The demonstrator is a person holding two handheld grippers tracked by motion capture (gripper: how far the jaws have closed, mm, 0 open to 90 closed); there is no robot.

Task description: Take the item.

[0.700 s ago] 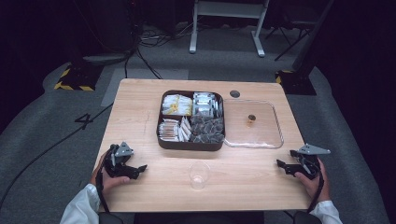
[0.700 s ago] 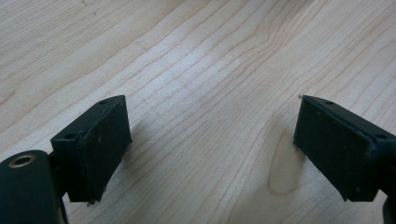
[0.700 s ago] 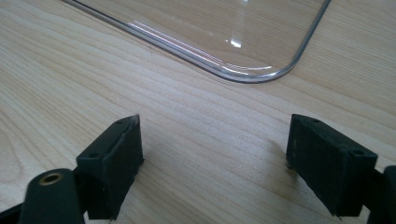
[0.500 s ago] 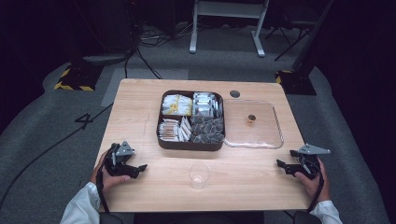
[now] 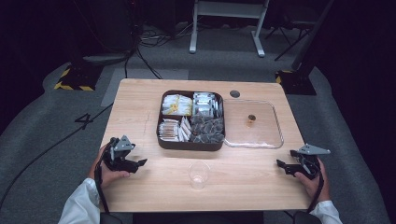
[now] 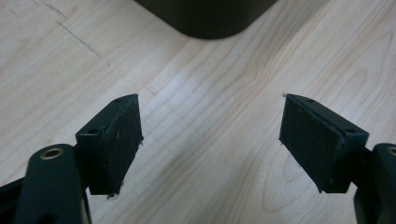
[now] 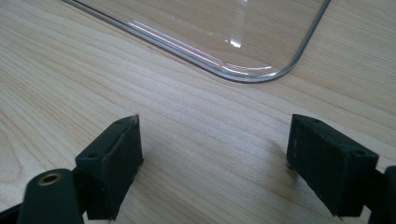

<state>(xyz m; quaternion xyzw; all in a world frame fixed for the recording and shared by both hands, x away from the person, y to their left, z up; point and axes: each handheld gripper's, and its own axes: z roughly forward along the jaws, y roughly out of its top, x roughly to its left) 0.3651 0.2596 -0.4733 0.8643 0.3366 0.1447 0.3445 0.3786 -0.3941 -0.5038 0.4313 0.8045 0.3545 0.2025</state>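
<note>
Resting on the near edge of the table (image 5: 140,191), the left gripper (image 5: 135,163) and right gripper (image 5: 283,165) sit with jaws spread wide, holding nothing; neither has shifted over the past moment, so no step looks begun. Between them stands a clear cup (image 5: 199,175), untouched. Beyond it lies the dark compartment tray (image 5: 189,144) of packets, with a transparent lid (image 5: 275,140) flat just beside it, a small brown knob (image 5: 251,119) at its centre.

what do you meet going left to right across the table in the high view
left hand-held gripper → dark box → clear lid → right hand-held gripper
</note>
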